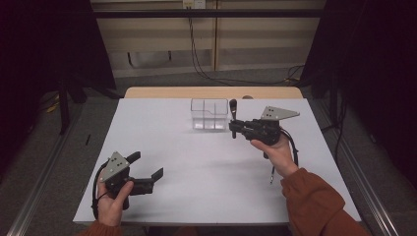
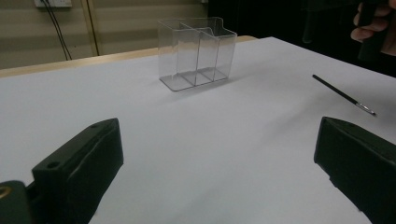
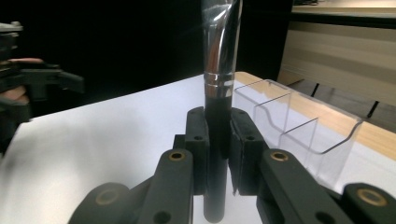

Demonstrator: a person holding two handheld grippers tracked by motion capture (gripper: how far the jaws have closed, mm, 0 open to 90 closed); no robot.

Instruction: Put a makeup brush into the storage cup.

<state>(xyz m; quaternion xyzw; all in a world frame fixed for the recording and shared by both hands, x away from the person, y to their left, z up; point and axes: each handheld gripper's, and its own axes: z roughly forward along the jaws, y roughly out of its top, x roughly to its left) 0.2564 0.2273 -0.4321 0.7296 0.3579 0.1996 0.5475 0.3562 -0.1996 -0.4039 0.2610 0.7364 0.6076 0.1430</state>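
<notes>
Right hand-held gripper [image 1: 233, 127] clamps makeup brush [image 3: 219, 70] upright just beside clear organizer [image 1: 209, 113], insertion pending; thin brush [image 2: 343, 95] lies on worktop [image 1: 206, 167] near organizer; left hand-held gripper [image 1: 146, 170] wide, empty.

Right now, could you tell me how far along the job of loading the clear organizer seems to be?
Done: the right gripper has picked up the makeup brush and holds it upright beside the clear organizer. In hand: carrying it there. Left: all the organizer's compartments look empty, and a thin brush lies on the table. The left gripper waits open.
</notes>
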